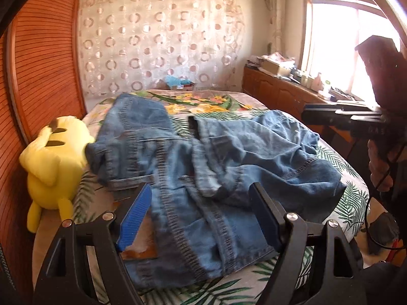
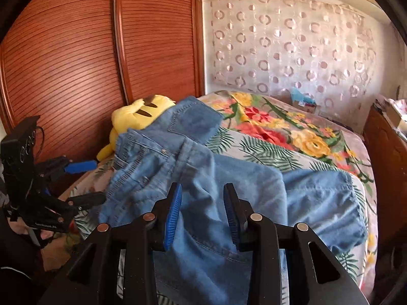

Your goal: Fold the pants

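The jeans [image 1: 203,167] are lying rumpled across the bed [image 2: 292,152], their waistband end reaching toward the yellow plush [image 1: 56,162] beside the wardrobe [image 2: 76,63]; the left gripper [image 1: 201,216] is hovering over the near denim with jaws standing wide, gripping nothing; the right gripper [image 2: 202,216] is hanging part open above a leg, pads clear of the cloth; the denim is looking soft yet weighty, likely to sag and drag; the stitched waistband and hems seem the firmest places to pinch.

I am seeing the pants [image 1: 203,167] lying on the bed [image 1: 356,198], the plush toy [image 1: 54,162] sitting left of them against the wardrobe [image 1: 45,76].
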Available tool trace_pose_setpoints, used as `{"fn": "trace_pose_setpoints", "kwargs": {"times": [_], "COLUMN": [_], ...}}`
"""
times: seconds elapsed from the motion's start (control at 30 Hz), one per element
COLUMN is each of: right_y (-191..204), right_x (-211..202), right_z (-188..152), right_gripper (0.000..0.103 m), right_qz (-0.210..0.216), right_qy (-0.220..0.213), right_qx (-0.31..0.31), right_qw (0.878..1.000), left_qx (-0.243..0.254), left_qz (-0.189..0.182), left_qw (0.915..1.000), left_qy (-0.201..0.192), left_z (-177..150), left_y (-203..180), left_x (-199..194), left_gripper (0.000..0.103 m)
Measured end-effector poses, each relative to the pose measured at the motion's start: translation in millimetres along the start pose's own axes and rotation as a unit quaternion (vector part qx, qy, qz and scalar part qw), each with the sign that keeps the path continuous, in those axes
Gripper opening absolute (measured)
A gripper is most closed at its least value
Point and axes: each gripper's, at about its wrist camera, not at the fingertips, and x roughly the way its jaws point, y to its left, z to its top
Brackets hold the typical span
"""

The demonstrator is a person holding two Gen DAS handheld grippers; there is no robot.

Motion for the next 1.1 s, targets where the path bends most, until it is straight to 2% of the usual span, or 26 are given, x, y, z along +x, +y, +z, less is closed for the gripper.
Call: {"fn": "trace_pose_setpoints", "kwargs": {"times": [0.17, 0.3, 0.4, 0.47, 0.53, 0.67, 0.8, 0.97, 1.1], "right_y": [-8.1, -9.7, -11.6, -12.1, -9.7, -8.0, 0.5, 20.5, 33.1], "right_x": [12.1, 12.5, 9.6, 10.7, 12.9, 22.1, 31.7, 44.9, 63.3], "right_z": [-11.5, -14.4, -13.7, -12.3, -10.3, -10.2, -4.6, -0.2, -4.3], "right_gripper": [0.036, 0.037, 0.037, 0.037, 0.037, 0.037, 0.037, 0.037, 0.037], "right_qz": [-0.023, -0.034, -0.039, -0.042, -0.045, -0.045, -0.028, -0.005, 0.01], "right_qy": [0.02, 0.027, 0.026, 0.025, 0.026, 0.029, 0.029, 0.032, 0.044], "right_qx": [0.019, 0.037, 0.051, 0.058, 0.062, 0.071, 0.072, 0.066, 0.059], "right_qw": [0.999, 0.998, 0.998, 0.997, 0.997, 0.996, 0.997, 0.997, 0.997], "left_qx": [0.019, 0.034, 0.043, 0.052, 0.054, 0.05, 0.036, 0.026, 0.005], "left_qz": [-0.031, -0.043, -0.045, -0.045, -0.048, -0.05, -0.035, 0.003, 0.011], "left_qw": [0.9991, 0.9971, 0.9944, 0.9935, 0.9941, 0.9966, 0.9987, 0.9995, 0.9991], "left_qy": [0.02, 0.054, 0.086, 0.091, 0.081, 0.041, 0.012, 0.016, 0.041], "left_z": [10.4, 16.6, 12.9, 8.6, 6.9, 7.0, 7.1, -9.2, -24.4], "left_y": [-17.0, -27.2, -32.8, -36.3, -36.9, -31.2, -14.4, 11.9, 27.2], "left_x": [27.3, 59.9, 77.4, 78.4, 67.9, 23.0, -17.3, -41.9, -36.9], "left_gripper": [0.068, 0.064, 0.042, 0.015, 0.009, 0.007, 0.007, 0.007, 0.007]}}
